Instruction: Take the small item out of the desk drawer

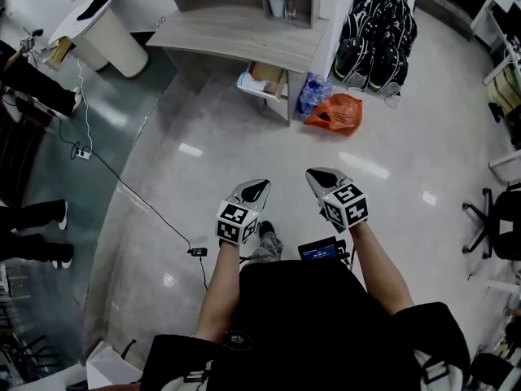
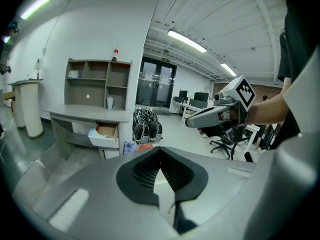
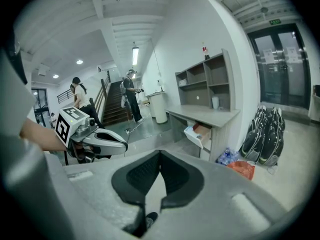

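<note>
A grey desk (image 1: 236, 31) stands across the floor ahead, with a shelf unit on top. Its drawer (image 1: 262, 82) hangs open under the right end, also visible as the drawer (image 2: 104, 135) and the drawer (image 3: 200, 134). White and pale blue things lie in it; I cannot pick out the small item. My left gripper (image 1: 259, 187) and right gripper (image 1: 316, 174) are held side by side over the floor, well short of the desk. In their own views the left gripper (image 2: 160, 156) and right gripper (image 3: 160, 156) are both shut with nothing between the jaws.
Black backpacks (image 1: 378, 35) lean against the wall right of the desk. An orange bag (image 1: 335, 112) and a bag of bottles (image 1: 311, 94) lie on the floor by the drawer. A cable (image 1: 130, 194) crosses the floor at left. An office chair (image 1: 496, 226) stands at right.
</note>
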The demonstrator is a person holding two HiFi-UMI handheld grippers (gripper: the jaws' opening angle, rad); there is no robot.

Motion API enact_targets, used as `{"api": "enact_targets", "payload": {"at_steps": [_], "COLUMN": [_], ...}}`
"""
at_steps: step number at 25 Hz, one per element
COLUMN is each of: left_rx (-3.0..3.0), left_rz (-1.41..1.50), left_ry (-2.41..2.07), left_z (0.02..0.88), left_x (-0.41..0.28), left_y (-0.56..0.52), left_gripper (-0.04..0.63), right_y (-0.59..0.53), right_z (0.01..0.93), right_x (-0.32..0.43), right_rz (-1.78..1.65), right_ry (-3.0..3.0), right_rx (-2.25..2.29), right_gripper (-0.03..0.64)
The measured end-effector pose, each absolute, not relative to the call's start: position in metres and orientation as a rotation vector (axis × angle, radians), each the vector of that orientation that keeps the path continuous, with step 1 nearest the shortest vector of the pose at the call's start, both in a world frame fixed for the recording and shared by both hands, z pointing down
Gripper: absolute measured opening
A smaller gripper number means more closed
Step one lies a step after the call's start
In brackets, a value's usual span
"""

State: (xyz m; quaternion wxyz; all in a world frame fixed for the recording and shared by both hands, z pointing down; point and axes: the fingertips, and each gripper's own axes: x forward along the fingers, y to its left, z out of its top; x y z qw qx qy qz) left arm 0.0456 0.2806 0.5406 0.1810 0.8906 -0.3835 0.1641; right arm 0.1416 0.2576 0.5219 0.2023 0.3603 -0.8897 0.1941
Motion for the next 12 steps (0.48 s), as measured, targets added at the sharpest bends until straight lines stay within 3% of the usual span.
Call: {"api": "enact_targets", "payload": {"at_steps": [12], "left_rx": [2.539], "left_rz": [0.449], "left_ry": [-1.005], "left_z": [0.542], "left_x": [-0.017], "left_y": [0.207], "left_gripper": [0.002], "right_y": [0.188], "right_z": [0.521], "right_x": [0.081], "right_rz": [0.551], "right_ry": [-2.436], "right_rx": [1.077], "right_gripper": [0.000]}}
